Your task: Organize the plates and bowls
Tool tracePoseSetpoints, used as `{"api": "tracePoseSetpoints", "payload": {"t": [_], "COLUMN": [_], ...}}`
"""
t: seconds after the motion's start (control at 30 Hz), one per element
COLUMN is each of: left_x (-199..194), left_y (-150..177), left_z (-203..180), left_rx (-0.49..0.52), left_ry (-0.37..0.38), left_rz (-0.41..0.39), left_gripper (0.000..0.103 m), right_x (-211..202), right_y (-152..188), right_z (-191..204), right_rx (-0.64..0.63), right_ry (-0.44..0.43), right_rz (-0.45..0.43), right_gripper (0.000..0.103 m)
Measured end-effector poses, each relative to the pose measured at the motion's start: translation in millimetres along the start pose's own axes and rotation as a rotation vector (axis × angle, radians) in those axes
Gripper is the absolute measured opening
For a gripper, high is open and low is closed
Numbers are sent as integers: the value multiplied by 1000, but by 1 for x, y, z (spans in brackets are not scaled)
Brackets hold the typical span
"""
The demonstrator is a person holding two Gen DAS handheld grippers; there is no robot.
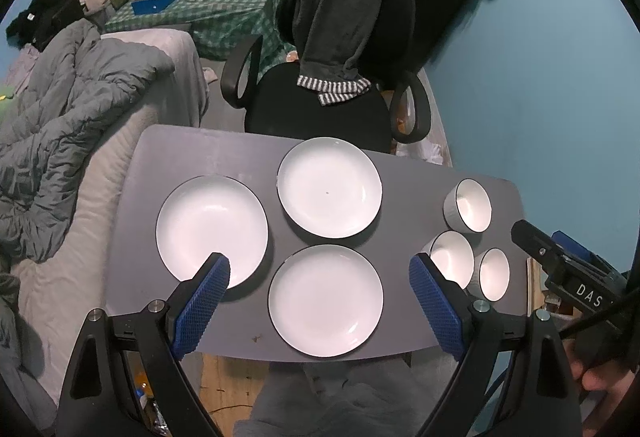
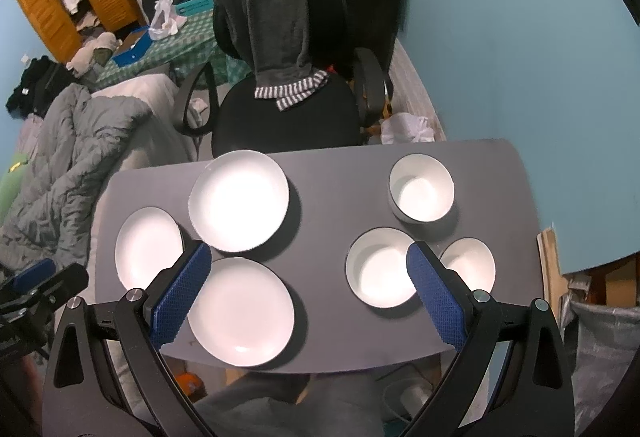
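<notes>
While both jaws gape, the near plate (image 1: 325, 300) lies below the left hand-held gripper (image 1: 320, 277).

On the table (image 1: 168, 157) before us, three plates sit in a cluster at the left: the left plate (image 1: 211, 231), the far plate (image 1: 329, 187) behind and to its right, and the near plate (image 1: 325, 300) closest to our edge, none overlapping. At the right stand three bowls: the far bowl (image 2: 422, 187) set back on its own, the middle bowl (image 2: 380, 268) and the right bowl (image 2: 472, 267) side by side nearer us. Behind the table stands an office chair (image 2: 286, 117) with a towel (image 2: 272, 21) draped over its back. A bed with a quilt (image 1: 68, 109) lies to the left.
</notes>
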State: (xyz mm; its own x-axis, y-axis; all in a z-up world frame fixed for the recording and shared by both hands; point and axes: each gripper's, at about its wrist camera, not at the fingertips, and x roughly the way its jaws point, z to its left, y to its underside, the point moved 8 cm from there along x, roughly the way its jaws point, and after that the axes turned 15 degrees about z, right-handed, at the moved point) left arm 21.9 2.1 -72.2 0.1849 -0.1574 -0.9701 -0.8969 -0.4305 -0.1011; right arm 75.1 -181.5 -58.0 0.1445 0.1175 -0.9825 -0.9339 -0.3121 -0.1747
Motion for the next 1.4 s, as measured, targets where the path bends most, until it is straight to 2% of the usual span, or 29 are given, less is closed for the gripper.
{"api": "tracePoseSetpoints", "payload": {"t": [1.4], "left_x": [3], "left_y": [3], "left_z": [-4], "left_rx": [18], "left_ry": [27], "left_rz": [14], "left_gripper": [92], "right_x": [-2], "right_y": [2], "right_z": [-12], "right_rx": [16], "right_ry": [23], "right_rz": [18], "right_gripper": [96]}}
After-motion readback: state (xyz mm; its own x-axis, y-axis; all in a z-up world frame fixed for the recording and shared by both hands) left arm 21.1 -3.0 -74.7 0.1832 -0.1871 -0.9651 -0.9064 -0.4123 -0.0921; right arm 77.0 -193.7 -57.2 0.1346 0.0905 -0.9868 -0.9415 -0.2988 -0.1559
